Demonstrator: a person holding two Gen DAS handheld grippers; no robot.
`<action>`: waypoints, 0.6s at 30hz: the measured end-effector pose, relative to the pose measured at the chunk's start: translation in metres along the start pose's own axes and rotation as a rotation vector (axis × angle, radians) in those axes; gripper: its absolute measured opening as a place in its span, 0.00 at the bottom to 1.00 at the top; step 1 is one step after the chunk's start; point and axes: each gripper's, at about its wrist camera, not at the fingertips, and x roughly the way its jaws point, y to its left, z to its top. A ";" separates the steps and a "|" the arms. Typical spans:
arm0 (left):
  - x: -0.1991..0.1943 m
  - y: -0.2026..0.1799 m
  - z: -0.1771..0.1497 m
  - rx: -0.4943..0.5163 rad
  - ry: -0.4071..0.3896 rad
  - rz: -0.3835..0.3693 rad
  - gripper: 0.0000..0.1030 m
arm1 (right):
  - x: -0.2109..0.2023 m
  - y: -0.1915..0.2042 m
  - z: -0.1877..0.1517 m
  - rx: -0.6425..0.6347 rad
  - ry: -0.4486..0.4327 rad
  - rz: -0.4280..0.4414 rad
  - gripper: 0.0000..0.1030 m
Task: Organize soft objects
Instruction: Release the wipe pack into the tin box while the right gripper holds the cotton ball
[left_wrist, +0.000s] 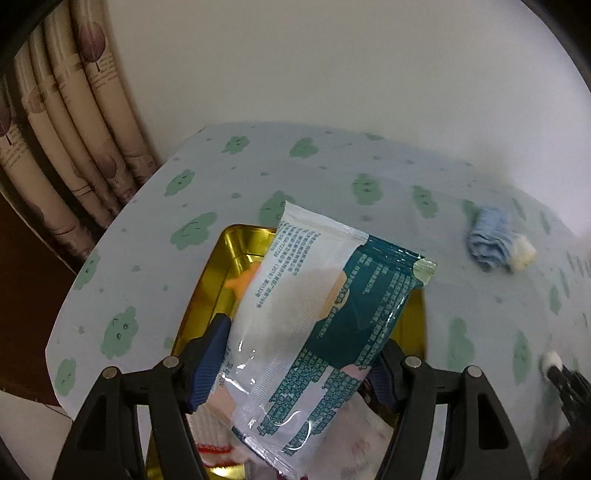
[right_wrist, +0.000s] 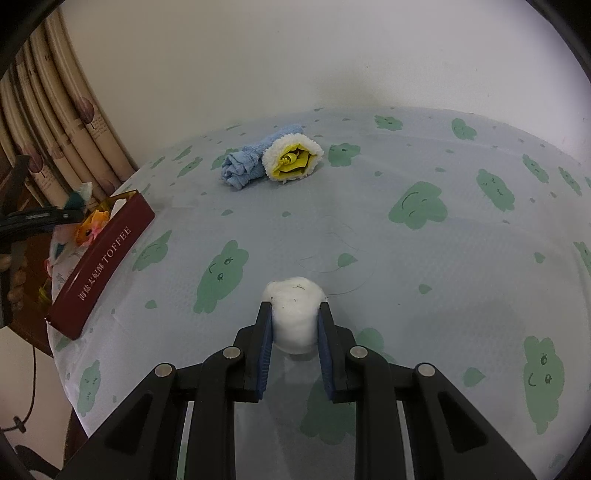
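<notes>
Gripping soft goods over a cloud-print tablecloth (left_wrist: 155, 229), two hand-held grippers work at either side of a toffee tin.

Left wrist view: the left gripper (left_wrist: 299, 354) is clamped on a white-and-teal plastic packet (left_wrist: 314, 314), its blue pads pressing both sides, held tilted above the gold-lined tin (left_wrist: 236, 251); an orange toy (left_wrist: 242, 282) and pale fabric lie inside the tin, beneath the packet. Far right on the cloth sits a rolled blue towel (left_wrist: 489, 240). Right wrist view: the right gripper (right_wrist: 295, 325) squeezes a white cotton ball (right_wrist: 295, 314) near the table's middle. Beyond it, the blue towel (right_wrist: 245, 166) touches a white fleece roll (right_wrist: 293, 162) with yellow lining. The red tin (right_wrist: 99, 266), lettered TOFFEE, stands at the left edge.
</notes>
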 end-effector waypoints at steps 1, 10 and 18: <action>0.003 0.001 0.002 0.001 -0.005 0.023 0.69 | 0.000 0.000 0.000 0.001 0.000 0.001 0.21; 0.014 0.001 0.015 0.023 0.008 0.097 0.69 | 0.001 -0.002 0.001 0.009 0.007 0.015 0.21; -0.004 0.000 0.012 0.051 -0.064 0.236 0.77 | 0.002 -0.003 0.001 0.012 0.011 0.023 0.21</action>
